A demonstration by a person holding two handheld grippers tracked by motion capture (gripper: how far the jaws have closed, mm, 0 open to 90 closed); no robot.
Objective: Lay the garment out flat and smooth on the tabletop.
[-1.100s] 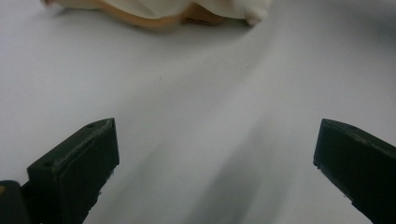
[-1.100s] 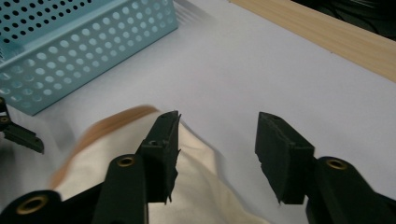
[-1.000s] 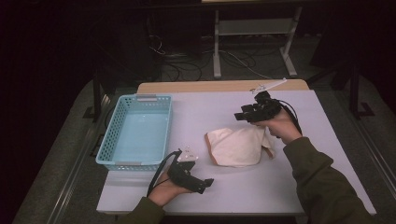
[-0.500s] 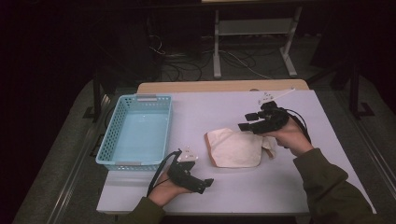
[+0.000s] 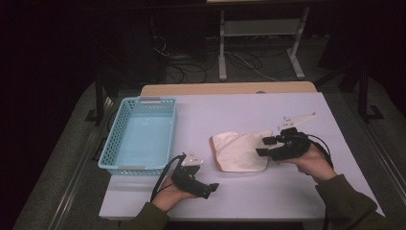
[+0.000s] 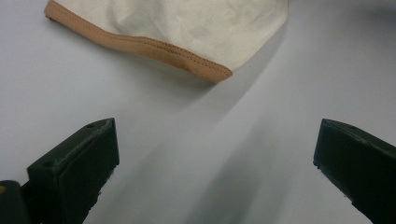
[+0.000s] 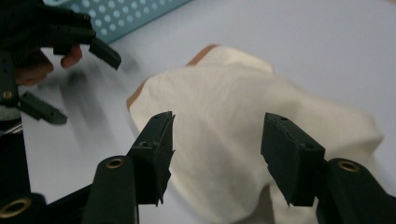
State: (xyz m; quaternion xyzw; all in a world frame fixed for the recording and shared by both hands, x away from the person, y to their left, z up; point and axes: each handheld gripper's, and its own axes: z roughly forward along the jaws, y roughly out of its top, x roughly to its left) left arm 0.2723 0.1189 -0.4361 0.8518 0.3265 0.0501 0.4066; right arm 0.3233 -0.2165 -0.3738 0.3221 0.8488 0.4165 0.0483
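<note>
We see the cloth (image 5: 239,151) lying mid-bench, the right gripper (image 5: 262,146) over its edge, jaws half open, empty, lined up to pinch; left gripper (image 5: 214,187) parked near, wide open, empty.

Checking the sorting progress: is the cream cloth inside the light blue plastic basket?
No, the cream cloth lies on the table, right of the basket.

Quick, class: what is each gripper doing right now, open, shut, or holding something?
Left gripper: open, nothing between its jaws, short of the cloth.
Right gripper: open, jaws apart over the cloth, not gripping it.
</note>
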